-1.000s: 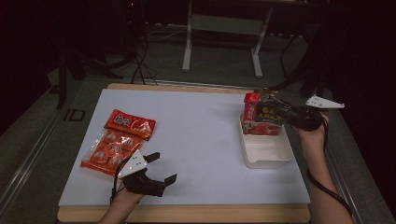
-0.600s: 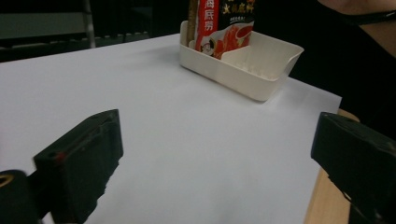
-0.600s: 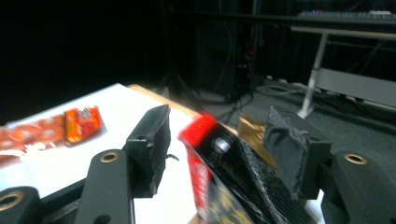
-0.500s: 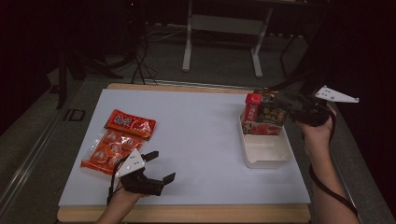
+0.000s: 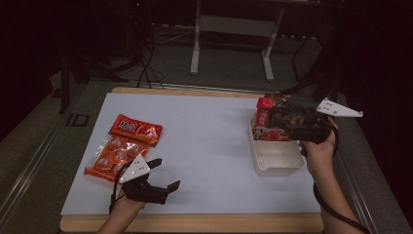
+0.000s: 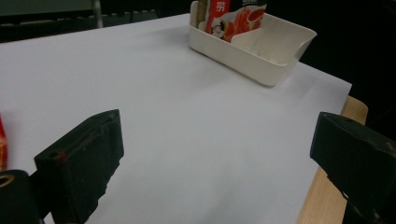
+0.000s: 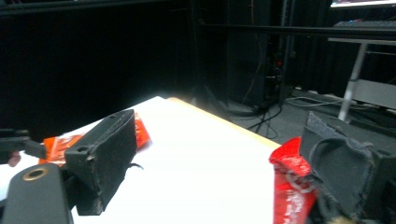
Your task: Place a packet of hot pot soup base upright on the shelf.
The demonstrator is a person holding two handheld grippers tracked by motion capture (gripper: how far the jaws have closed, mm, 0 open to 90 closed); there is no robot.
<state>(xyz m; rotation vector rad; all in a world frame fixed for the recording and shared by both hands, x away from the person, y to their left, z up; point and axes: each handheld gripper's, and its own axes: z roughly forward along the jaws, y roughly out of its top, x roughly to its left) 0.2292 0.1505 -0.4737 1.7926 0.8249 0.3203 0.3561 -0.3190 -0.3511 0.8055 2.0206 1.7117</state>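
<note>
A white bin (image 5: 277, 158) stands at the table's right with upright red snack packets (image 5: 264, 113) in its far end. My right gripper (image 5: 275, 117) hovers over those packets. Its jaws have just been opening and stand open, with a red packet top (image 7: 287, 186) right beside one finger and not pinched. Near the front left edge my left gripper (image 5: 167, 173) is open over bare white paper (image 6: 196, 116), nothing between its fingers. In the left gripper view the bin (image 6: 275, 60) and its packets (image 6: 229, 18) lie far ahead.
Two red snack bags lie at the left, a small one (image 5: 136, 129) and a clear-fronted one (image 5: 109, 158) just behind my left gripper. The white sheet (image 5: 204, 146) covers a wooden table (image 5: 195, 223). Beyond the table are a dark floor, cables and a metal stand (image 5: 231, 29).
The right gripper's jaws have opened wider and the hand has shifted a little above the bin's far end. The packets stay upright in the bin. The left gripper has kept still.
</note>
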